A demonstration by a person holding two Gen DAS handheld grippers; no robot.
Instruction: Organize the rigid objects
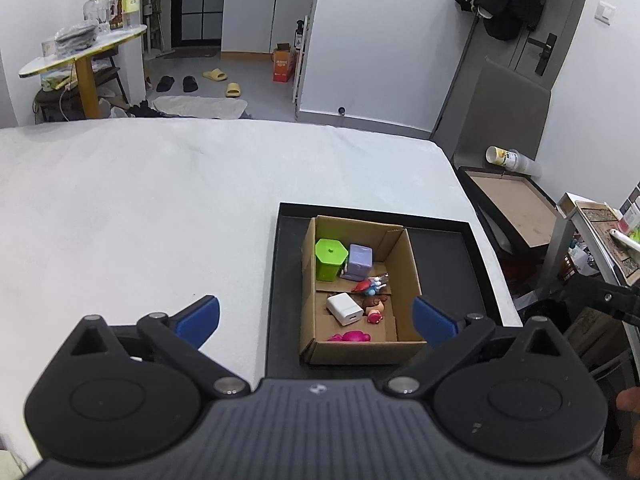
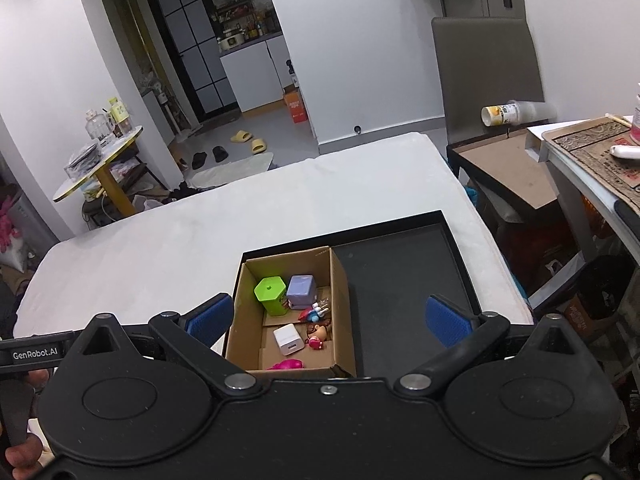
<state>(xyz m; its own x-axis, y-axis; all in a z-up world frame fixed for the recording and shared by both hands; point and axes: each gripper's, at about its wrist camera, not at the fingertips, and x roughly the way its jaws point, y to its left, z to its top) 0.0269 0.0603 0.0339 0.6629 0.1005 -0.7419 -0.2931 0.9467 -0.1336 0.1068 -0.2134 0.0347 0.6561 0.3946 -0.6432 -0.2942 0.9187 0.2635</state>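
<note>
The task is being judged near complete: the small things are all being held in the carton [image 1: 360, 292], and none is being seen loose on the desk [image 1: 140, 208]. The carton is being carried in the left part of a black tray [image 1: 452, 248], whose right part is being left bare. In the carton's far half a green pot [image 1: 330, 258] and a lilac cube [image 1: 360, 260] are being stood upright, just beside each other; nearer, a red-and-blue figure [image 1: 370, 286], a white plug [image 1: 344, 309], a brown-haired doll [image 1: 376, 308] and a pink toy [image 1: 350, 337] are being kept lying loose, close together. Whether further sorting inside the carton is being asked cannot be told. The left tool [image 1: 316, 318] is being held released above the near edge of the tray, its blue pads spread wide and nothing between them; the right tool [image 2: 328, 316] is likewise being held released and empty, with the carton being seen between its pads below. The desk is being covered by a pale grey cloth, with the tray being set near its right edge. Beyond, a round side table [image 1: 84, 52] with jars, slippers [image 1: 214, 75] on a grey floor, a kitchen doorway, an orange box [image 1: 283, 66], a grey chair [image 2: 486, 68], a tipped cup [image 1: 502, 156] and a second brown-lined tray [image 1: 516, 204] are being noted.
</note>
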